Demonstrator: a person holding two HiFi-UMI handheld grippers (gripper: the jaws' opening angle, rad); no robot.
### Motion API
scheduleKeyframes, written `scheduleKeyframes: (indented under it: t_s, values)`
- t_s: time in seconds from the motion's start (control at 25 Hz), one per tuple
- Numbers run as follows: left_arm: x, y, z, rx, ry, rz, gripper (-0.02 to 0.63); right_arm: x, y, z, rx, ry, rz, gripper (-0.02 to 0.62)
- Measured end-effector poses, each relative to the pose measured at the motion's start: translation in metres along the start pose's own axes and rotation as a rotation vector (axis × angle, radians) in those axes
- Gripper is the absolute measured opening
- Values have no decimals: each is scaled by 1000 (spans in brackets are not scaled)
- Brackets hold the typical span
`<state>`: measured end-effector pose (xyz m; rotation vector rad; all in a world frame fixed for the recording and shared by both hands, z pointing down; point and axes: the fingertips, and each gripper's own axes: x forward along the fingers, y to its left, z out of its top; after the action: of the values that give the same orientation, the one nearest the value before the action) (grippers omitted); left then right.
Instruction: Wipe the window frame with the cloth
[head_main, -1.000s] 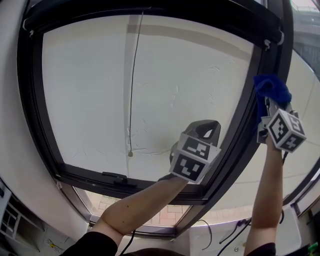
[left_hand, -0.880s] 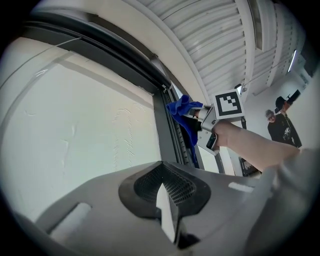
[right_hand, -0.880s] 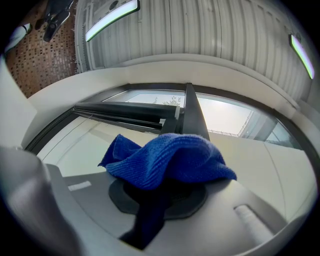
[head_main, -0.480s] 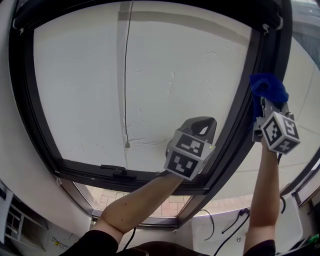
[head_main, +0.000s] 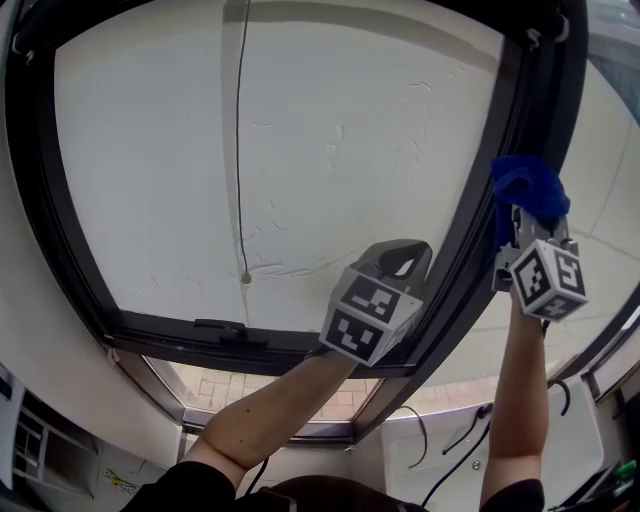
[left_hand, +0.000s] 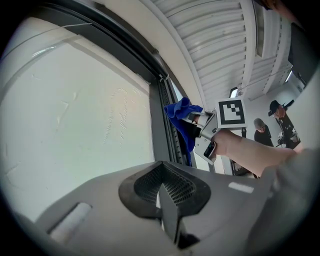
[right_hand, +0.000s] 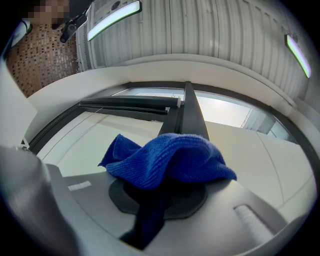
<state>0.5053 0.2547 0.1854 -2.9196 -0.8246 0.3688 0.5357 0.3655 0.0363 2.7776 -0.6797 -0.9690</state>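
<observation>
head: faces window frame (head_main: 170, 332) from below | gripper views: close; share frame

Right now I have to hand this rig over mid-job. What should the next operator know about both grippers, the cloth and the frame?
The right gripper has its fingers shut on the blue cloth, held high against the right upright of the window frame.
The left gripper has its fingers together and empty, and it hovers near the frame's lower right corner.
Done: the cloth is on the frame; how much has been wiped cannot be told.
Left: probably run the cloth along that upright, then the other sides.
</observation>
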Motion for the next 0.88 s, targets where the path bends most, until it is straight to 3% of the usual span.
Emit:
scheduleKeyframes:
  t_s: [0.44,0.88]
  values:
    - [-1,-13,-48,-18,69,-19,-8,-23,3,-36,19,-22,6,49]
    - [-9,-24,-94,-42,136,-23,-8,-57,21,-87,48,21,31,51]
